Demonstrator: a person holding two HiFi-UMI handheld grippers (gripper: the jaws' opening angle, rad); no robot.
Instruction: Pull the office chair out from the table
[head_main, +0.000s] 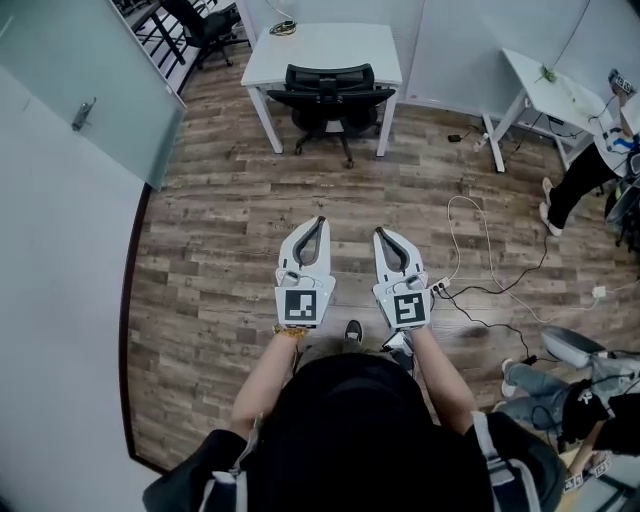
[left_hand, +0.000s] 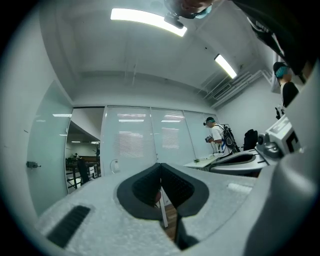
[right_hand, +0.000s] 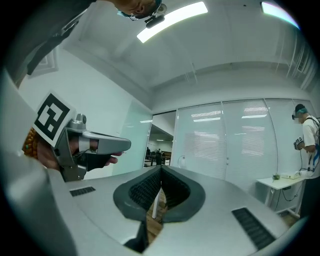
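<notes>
The black office chair (head_main: 331, 97) stands tucked under the white table (head_main: 330, 45) at the far side of the room. Its mesh back faces the person, its seat is beneath the tabletop and its star base with castors rests on the wood floor (head_main: 210, 230); a small coiled thing (head_main: 283, 27) lies near the table's far left corner. The left gripper (head_main: 319, 222) and the right gripper (head_main: 380, 233) are side by side, well apart from the chair, each with its jaws pressed together on nothing.
</notes>
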